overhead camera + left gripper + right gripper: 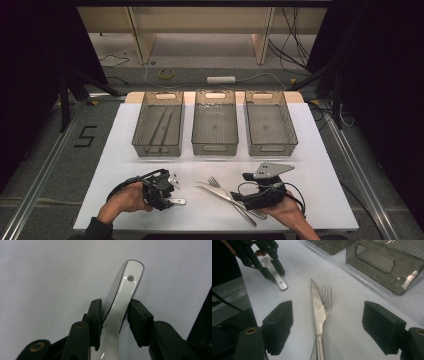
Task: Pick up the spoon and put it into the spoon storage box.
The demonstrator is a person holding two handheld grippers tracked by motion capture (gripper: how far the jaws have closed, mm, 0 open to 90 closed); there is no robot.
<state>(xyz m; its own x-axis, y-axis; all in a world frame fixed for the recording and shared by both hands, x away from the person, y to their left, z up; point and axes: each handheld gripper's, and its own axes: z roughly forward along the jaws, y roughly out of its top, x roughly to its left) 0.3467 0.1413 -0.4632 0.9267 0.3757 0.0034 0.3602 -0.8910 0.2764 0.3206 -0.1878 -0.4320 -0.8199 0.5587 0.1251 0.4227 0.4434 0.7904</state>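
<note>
Black jaws of the left gripper (113, 315) are seen closest, with the white spoon handle (125, 293) lying between them on the table (50, 277). One pad is pressed against the handle's edge; at the other pad a thin gap may remain, so whether the handle is clamped cannot be told for certain. The handle's end, pierced by a small hole, reaches out past the jaw tips. From the high view, this gripper is seen at the near left of the white table, held in the left hand (127, 199).

The right gripper (328, 325) is held with its jaws wide apart, nothing between the pads. Just ahead of it, one knife (318, 312) and one fork (327, 301) are laid side by side, touching, near the table's middle front. These two pieces lie between the two grippers, well apart from the spoon.

Three clear bins (215, 122) are lined up along the far side. Long thin pieces are seen in the left bin (159, 125); what they are cannot be told.
</note>
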